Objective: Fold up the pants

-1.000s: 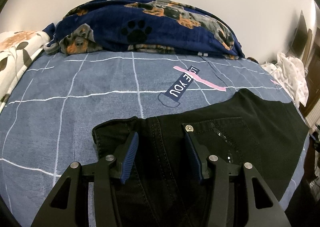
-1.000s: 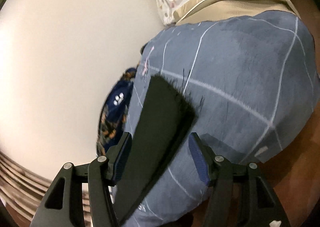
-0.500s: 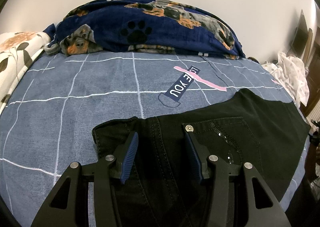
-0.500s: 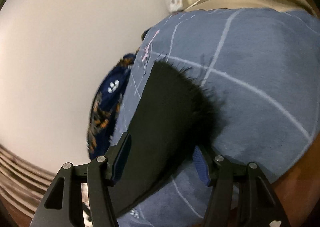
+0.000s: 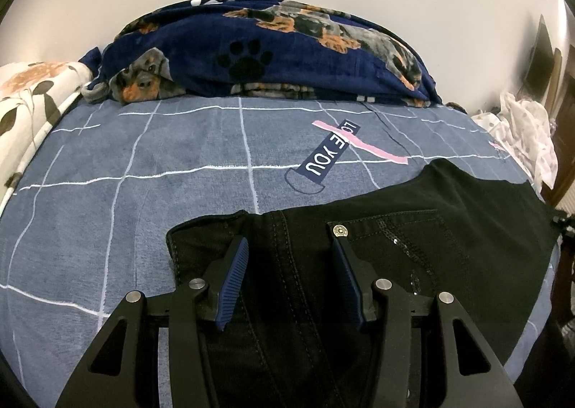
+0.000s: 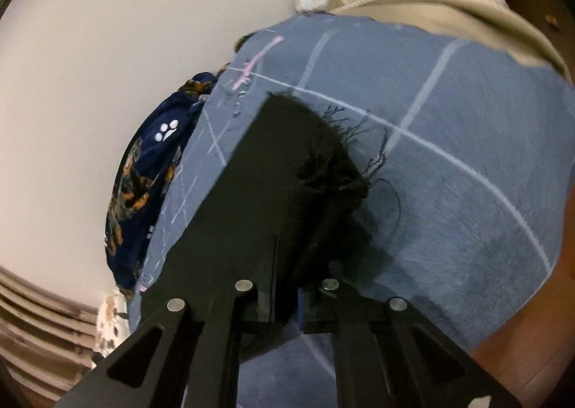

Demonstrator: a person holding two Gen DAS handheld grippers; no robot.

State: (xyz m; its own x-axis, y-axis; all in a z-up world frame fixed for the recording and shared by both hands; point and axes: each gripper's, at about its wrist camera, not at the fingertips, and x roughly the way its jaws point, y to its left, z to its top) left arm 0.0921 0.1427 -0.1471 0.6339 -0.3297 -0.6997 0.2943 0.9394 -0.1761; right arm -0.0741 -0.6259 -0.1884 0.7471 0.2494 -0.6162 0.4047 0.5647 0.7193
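Black pants (image 5: 413,250) lie flat across the near part of a blue grid-patterned bed (image 5: 143,163). The waistband with a metal button (image 5: 339,230) faces my left gripper (image 5: 289,253), which is open just above the waist, its blue pads either side of the fly seam. In the right wrist view my right gripper (image 6: 287,285) is shut on the frayed leg hem of the pants (image 6: 273,170), and the fabric hides its pads.
A navy dog-print blanket (image 5: 258,52) is heaped at the head of the bed. A floral cloth (image 5: 32,102) lies at the left edge and white clothes (image 5: 521,134) at the right. A white wall stands behind. The bed's corner and a brown floor (image 6: 532,336) show in the right wrist view.
My right gripper has moved onto the pant leg hem and closed on it. The left gripper has stayed open over the waistband.
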